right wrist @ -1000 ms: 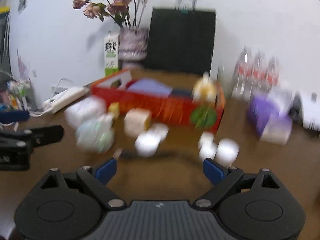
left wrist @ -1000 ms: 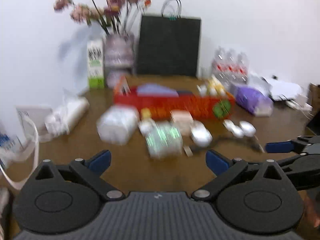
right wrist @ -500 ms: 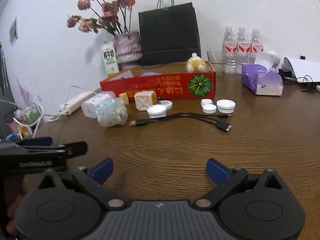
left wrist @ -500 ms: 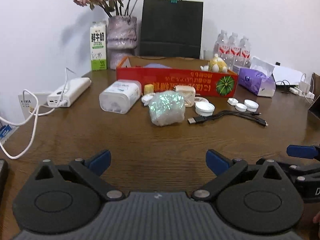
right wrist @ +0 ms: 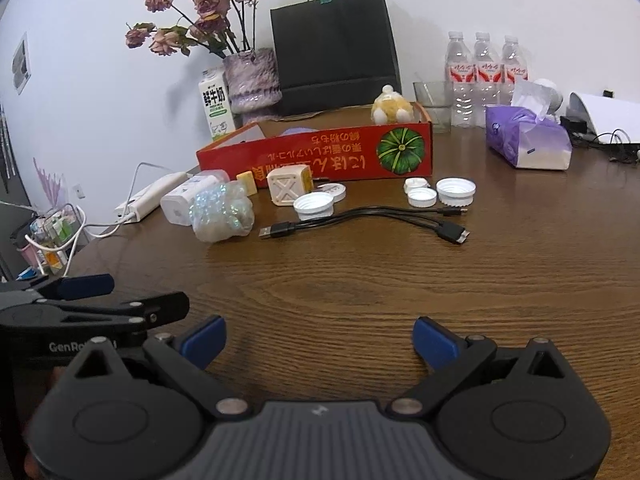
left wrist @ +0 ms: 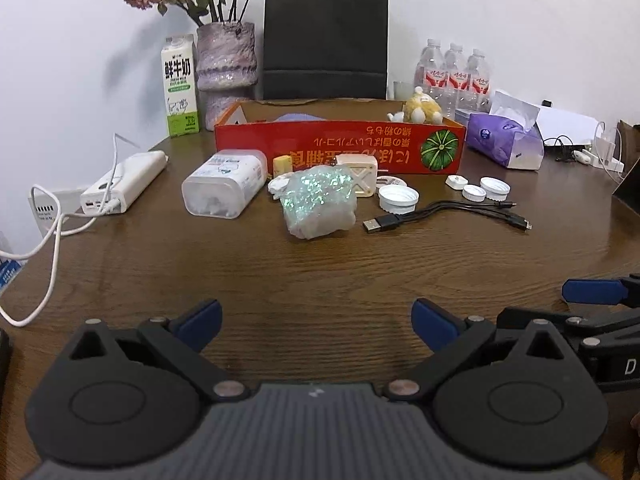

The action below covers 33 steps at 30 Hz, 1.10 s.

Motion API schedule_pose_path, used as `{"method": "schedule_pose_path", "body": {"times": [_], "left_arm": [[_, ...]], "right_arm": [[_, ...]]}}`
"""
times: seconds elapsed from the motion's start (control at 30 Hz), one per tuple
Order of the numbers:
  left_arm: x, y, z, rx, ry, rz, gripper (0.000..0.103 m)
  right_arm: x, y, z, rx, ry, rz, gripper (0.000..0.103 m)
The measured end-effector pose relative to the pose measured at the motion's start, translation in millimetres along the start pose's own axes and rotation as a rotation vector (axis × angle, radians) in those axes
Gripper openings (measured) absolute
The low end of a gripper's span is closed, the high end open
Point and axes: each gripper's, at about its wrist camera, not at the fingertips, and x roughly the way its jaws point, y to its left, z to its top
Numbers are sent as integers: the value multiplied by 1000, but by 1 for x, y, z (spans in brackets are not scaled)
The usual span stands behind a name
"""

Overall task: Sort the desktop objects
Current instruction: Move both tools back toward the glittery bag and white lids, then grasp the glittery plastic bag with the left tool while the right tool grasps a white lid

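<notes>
Both views have steadied since the blur; jaws wide on each gripper, only the right view shows the glass behind the red box

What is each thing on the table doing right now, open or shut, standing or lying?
left gripper: open, empty
right gripper: open, empty
red box: open on top
plush toy: in the box
black cable: lying loose, unplugged
milk carton: upright
shiny bag: lying crumpled
</notes>
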Motion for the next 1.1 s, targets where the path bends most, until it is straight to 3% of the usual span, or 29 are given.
{"method": "schedule_pose_path", "body": {"times": [0.23,0.37,0.47,0.53,0.57,0.73,0.8,0.83,0.9,0.97,1.1], "left_arm": [[22,5,30,-20,-10,-40,103],[52,16,60,-63,-17,-70,102],[75,19,73,-44,-1,-112,85],[86,22,75,-54,22,-125,52],[89,24,74,-73,29,-133,49],[86,42,69,-158,2,-157,48],[85,46,70,-162,-3,-137,47],[85,47,71,-160,-4,-127,47],[83,49,72,-169,-1,-119,47],[82,52,73,-185,1,-160,47],[58,50,70,-198,-70,-157,47]], "right_arm": [[-1,-8,11,48,-7,-7,100],[9,-11,38,-22,-55,-73,91],[31,-7,61,-101,-43,-88,85],[48,-2,74,-131,-29,-71,81],[59,1,80,-145,-18,-57,80],[116,13,102,-190,46,-24,72],[137,17,106,-197,88,-27,57],[144,18,107,-197,108,-39,42],[147,21,104,-195,103,-47,39],[140,22,102,-180,82,-47,39],[104,21,98,-177,-17,-76,39]]}}
